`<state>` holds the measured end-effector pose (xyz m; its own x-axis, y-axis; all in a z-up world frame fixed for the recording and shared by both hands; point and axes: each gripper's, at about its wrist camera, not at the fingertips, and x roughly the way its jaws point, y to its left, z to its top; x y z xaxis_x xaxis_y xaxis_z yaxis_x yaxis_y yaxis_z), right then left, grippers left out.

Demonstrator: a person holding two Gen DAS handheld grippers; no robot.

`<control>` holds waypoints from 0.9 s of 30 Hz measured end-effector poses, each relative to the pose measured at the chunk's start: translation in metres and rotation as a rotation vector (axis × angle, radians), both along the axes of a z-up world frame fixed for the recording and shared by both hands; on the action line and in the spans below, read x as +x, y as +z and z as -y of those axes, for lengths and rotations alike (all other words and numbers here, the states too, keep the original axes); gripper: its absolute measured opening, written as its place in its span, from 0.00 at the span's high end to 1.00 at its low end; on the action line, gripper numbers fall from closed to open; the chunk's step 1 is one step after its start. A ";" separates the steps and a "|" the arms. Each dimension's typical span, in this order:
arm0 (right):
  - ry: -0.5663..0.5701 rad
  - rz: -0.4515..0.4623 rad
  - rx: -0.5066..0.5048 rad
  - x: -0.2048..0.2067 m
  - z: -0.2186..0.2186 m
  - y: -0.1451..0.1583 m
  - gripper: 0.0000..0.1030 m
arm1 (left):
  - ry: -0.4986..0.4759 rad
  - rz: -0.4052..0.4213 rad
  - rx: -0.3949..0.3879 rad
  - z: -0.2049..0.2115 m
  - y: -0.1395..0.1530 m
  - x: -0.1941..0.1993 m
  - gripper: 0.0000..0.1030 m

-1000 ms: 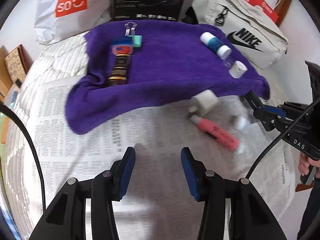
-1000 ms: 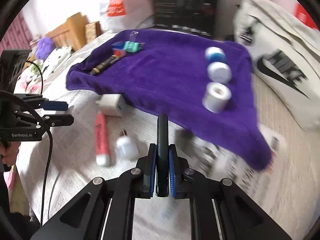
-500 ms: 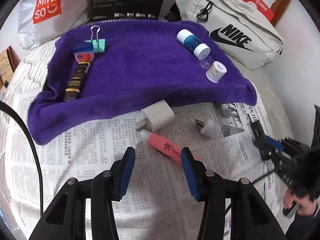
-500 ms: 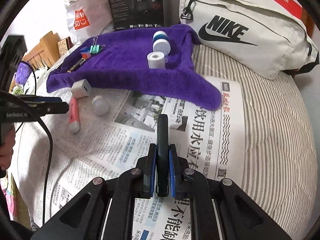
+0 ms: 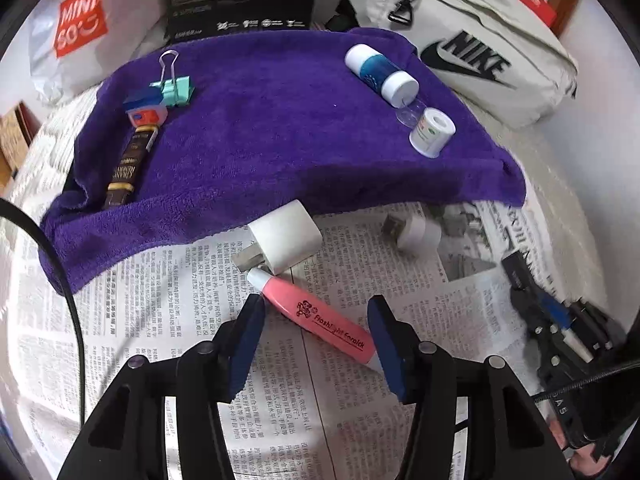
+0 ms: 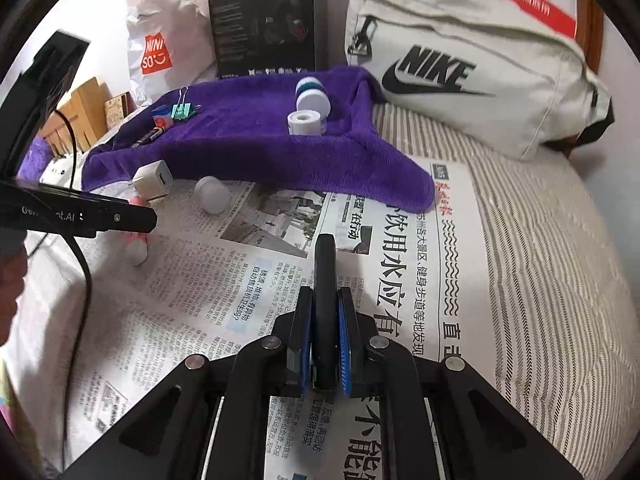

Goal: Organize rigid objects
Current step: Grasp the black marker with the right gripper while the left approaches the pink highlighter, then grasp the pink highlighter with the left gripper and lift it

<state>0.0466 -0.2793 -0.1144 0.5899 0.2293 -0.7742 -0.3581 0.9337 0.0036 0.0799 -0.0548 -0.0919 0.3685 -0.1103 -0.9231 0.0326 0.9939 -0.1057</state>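
Note:
A pink flashlight earpick [image 5: 320, 316] lies slantwise on the newspaper [image 5: 160, 300]. My left gripper [image 5: 316, 332] stands over it with its jaws opening; the earpick lies between the blue pads [image 5: 248, 332], which do not press on it. A white charger plug [image 5: 284, 240] touches the earpick's white tip, and a small white adapter [image 5: 416, 234] lies to its right. On the purple towel [image 5: 280, 140] rest a binder clip [image 5: 176, 88], a dark tube [image 5: 126, 172], a blue-white bottle [image 5: 380, 70] and a white roll [image 5: 432, 132]. My right gripper [image 6: 325, 308] is shut on a thin black object [image 6: 324, 264] above the newspaper.
A white Nike bag [image 6: 460, 72] lies at the back right, with a black box [image 6: 264, 20] and a Miniso bag [image 6: 160, 52] behind the towel. Striped bedding [image 6: 540, 260] shows to the right of the newspaper. A black cable [image 5: 60, 280] hangs on the left.
My left gripper has moved over to the pink earpick, which now lies between its fingers, and its jaws have widened a little. The right gripper has swung away from the towel, still shut on the black object.

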 end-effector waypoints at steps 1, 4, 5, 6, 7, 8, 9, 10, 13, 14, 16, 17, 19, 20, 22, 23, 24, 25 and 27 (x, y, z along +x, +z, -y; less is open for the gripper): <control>0.001 0.002 -0.007 0.000 -0.001 0.000 0.88 | -0.014 0.002 0.019 0.001 0.000 -0.002 0.50; 0.001 -0.002 0.004 0.001 0.001 0.000 0.88 | -0.020 0.001 0.039 -0.007 0.000 -0.007 0.50; 0.001 -0.004 0.011 0.001 0.002 -0.001 0.88 | -0.021 0.002 0.044 -0.011 0.000 -0.010 0.50; 0.001 -0.008 0.022 0.002 0.004 -0.001 0.88 | -0.023 0.002 0.051 -0.015 0.000 -0.012 0.50; 0.001 -0.009 0.025 0.002 0.004 -0.001 0.88 | -0.026 0.005 0.059 -0.017 0.000 -0.015 0.50; 0.001 -0.010 0.027 0.002 0.004 -0.001 0.88 | -0.036 0.007 0.073 -0.022 -0.001 -0.019 0.50; 0.001 -0.010 0.027 0.002 0.003 -0.001 0.88 | -0.043 0.011 0.083 -0.026 -0.001 -0.022 0.50; 0.001 -0.008 0.024 0.002 0.003 -0.001 0.88 | -0.045 0.012 0.090 -0.029 -0.001 -0.023 0.50; 0.001 -0.005 0.013 0.002 0.003 -0.001 0.88 | -0.043 0.022 0.102 -0.037 -0.002 -0.025 0.50; 0.001 -0.004 0.011 0.002 0.003 -0.001 0.88 | -0.046 0.029 0.099 -0.038 -0.002 -0.026 0.50; 0.001 -0.004 0.013 0.002 0.003 -0.001 0.88 | -0.067 0.049 0.115 -0.036 -0.003 -0.025 0.50; 0.001 -0.005 0.013 0.002 0.003 -0.001 0.88 | -0.073 0.056 0.122 -0.034 -0.003 -0.025 0.51; 0.001 -0.007 0.021 0.002 0.003 0.000 0.88 | -0.085 0.070 0.112 -0.033 -0.003 -0.025 0.57; 0.001 -0.008 0.024 0.002 0.004 0.000 0.88 | -0.093 0.075 0.112 -0.031 -0.003 -0.026 0.57; 0.001 -0.011 0.030 0.002 0.004 0.000 0.88 | -0.111 0.080 0.098 -0.030 -0.001 -0.028 0.77; 0.001 -0.011 0.031 0.002 0.004 0.000 0.88 | -0.126 0.078 0.091 -0.030 -0.001 -0.029 0.82; 0.001 -0.011 0.030 0.002 0.003 0.000 0.88 | -0.129 0.075 0.089 -0.029 0.000 -0.032 0.84; 0.001 -0.009 0.026 0.002 0.003 0.000 0.88 | -0.134 0.075 0.076 -0.030 0.000 -0.033 0.84; 0.001 -0.009 0.024 0.002 0.003 0.000 0.88 | -0.146 0.081 0.076 -0.029 0.000 -0.037 0.84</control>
